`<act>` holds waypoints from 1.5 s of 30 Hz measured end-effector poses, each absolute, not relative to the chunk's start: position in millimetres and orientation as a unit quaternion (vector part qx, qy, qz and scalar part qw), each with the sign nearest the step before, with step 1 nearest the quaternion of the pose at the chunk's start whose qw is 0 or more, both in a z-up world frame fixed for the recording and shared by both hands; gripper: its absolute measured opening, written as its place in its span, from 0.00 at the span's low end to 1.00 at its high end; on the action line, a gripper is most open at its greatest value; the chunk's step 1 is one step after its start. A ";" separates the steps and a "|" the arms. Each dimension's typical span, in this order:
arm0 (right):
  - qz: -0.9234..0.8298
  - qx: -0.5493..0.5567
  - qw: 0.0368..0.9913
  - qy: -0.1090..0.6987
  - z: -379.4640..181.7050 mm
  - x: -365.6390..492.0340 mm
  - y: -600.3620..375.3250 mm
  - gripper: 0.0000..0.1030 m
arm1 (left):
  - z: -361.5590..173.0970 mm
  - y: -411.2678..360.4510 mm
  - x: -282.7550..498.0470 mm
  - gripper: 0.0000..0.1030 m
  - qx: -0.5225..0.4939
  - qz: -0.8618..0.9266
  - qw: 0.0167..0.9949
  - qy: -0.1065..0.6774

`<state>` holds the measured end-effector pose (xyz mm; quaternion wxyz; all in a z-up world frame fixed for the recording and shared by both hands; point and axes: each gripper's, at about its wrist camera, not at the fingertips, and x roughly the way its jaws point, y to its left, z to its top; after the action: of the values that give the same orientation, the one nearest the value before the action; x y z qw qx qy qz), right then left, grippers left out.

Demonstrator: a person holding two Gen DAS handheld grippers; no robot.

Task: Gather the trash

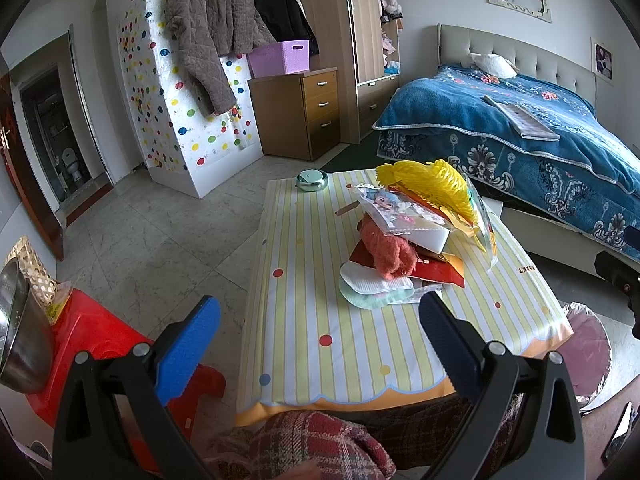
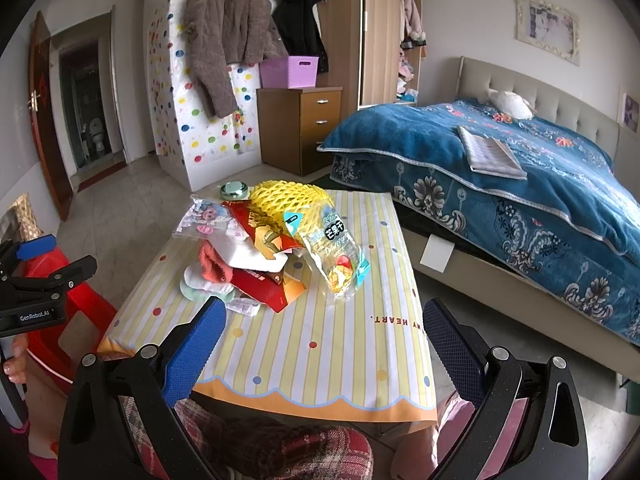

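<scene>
Left gripper [image 1: 320,328]: blue-padded jaws spread wide, nothing between them, held over the near end of the low table with a yellow-striped, dotted cloth [image 1: 304,344]. Right gripper [image 2: 324,332]: jaws likewise spread wide and empty, held above the same table's near edge.

Just beyond both sets of jaws, at mid-table, lay the trash heap. Nearest edge: round white and pale-green cotton pads [image 1: 372,286], touching a flat red-and-orange snack wrapper [image 2: 272,290]. On these rested a fuzzy coral-pink fabric piece [image 1: 390,250] and a white rectangular box [image 1: 432,238]. A clear cartoon-doll packet [image 1: 394,210] lay tilted on the box. A yellow foam fruit net [image 2: 288,200] topped the heap. A clear dried-mango bag with teal trim [image 2: 338,256] leaned off the heap's right side.

At the far table end, apart from the heap, sat a small round green metal tin [image 1: 312,180]. Left of the table stood a red plastic stool [image 1: 92,344]; right of it, a bin lined with a pink bag [image 1: 588,356]. Beyond lay a bed with a blue floral blanket [image 2: 520,184].
</scene>
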<state>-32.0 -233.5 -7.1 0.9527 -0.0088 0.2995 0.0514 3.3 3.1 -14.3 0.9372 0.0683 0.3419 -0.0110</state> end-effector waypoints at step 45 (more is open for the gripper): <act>0.016 -0.017 0.939 0.344 -119.3 120.8 -223.5 0.15 | -50.4 -17.9 97.4 0.94 0.068 -0.040 0.929 0.363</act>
<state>120.8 -223.5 -119.3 0.9387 -0.0172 0.3439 0.0162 97.4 -17.9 -50.4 0.9286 0.0677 0.3628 -0.0399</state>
